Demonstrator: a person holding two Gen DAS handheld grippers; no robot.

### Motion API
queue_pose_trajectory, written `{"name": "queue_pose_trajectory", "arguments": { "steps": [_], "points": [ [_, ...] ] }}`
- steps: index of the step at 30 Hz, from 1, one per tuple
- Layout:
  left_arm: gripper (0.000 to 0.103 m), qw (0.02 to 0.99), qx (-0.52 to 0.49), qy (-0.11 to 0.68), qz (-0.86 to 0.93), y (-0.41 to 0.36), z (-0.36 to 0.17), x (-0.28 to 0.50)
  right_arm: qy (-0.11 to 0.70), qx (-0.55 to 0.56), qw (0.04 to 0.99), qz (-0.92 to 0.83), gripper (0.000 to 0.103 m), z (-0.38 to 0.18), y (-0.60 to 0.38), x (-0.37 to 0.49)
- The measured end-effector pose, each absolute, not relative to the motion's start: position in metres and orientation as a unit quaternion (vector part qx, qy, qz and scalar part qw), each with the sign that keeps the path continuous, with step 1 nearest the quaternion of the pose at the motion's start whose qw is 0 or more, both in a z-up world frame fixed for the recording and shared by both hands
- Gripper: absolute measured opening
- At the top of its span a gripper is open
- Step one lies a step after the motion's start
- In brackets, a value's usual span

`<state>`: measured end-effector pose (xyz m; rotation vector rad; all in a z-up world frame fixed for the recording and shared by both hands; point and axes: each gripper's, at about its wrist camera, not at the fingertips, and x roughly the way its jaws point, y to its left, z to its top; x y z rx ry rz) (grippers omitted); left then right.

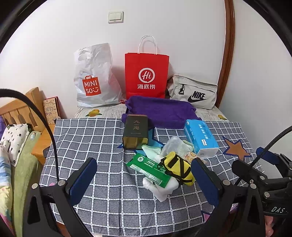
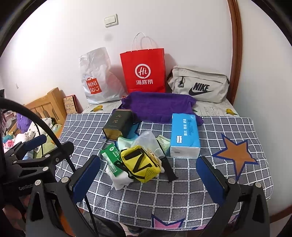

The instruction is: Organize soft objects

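Both the left claw (image 1: 144, 175) and the right claw (image 2: 148, 171) are held wide and empty above the checked surface (image 1: 91, 138), where the soft things are heaped beside the yellow pouch (image 2: 140, 164), ready for sorting.

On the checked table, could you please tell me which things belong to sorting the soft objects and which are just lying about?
Job:
purple towel
yellow pouch
tissue pack
green wipes pack
white cloths

Lying about:
dark tin
light switch
wooden headboard
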<state>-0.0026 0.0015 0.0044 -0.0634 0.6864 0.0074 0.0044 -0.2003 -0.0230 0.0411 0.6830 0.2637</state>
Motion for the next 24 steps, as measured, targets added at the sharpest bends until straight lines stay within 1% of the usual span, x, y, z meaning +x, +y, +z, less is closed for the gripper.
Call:
{"name": "queue_pose_trajectory", "arguments": {
  "steps": [6,8,10,11,15,19,20,24],
  "points": [
    [0.103,0.941,-0.031,0.337,-0.003,0.002,0.002,-0.002,0.335,0.021,0.933,0.128,0.103,-0.028,-0.2,0.006],
    [0.103,0.945,-0.045,0.323,-0.005,0.003,0.0,-0.002,0.339,0.023,0.932,0.129,0.103,-0.032,-0.201,0.007],
    [0.103,0.942,-0.035,0.334,0.001,0.004,-0.004,0.002,0.341,0.025,0.931,0.13,0.103,-0.038,-0.202,0.01],
    [0.103,0.933,-0.02,0.358,0.007,0.006,-0.008,0.005,0.341,0.027,0.931,0.13,0.103,-0.04,-0.203,0.011],
    [0.103,0.918,-0.022,0.397,0.017,0.015,-0.024,0.013,0.351,0.025,0.926,0.139,0.103,-0.055,-0.202,0.019],
    [0.103,0.911,-0.044,0.41,0.014,0.028,-0.039,0.017,0.362,0.029,0.918,0.161,0.103,-0.074,-0.199,0.029],
    [0.103,0.916,-0.041,0.399,0.018,0.031,-0.042,0.019,0.364,0.026,0.917,0.164,0.103,-0.078,-0.198,0.031],
    [0.103,0.911,-0.032,0.41,0.033,0.036,-0.056,0.027,0.374,0.017,0.911,0.174,0.103,-0.097,-0.19,0.043]
  ]
}}
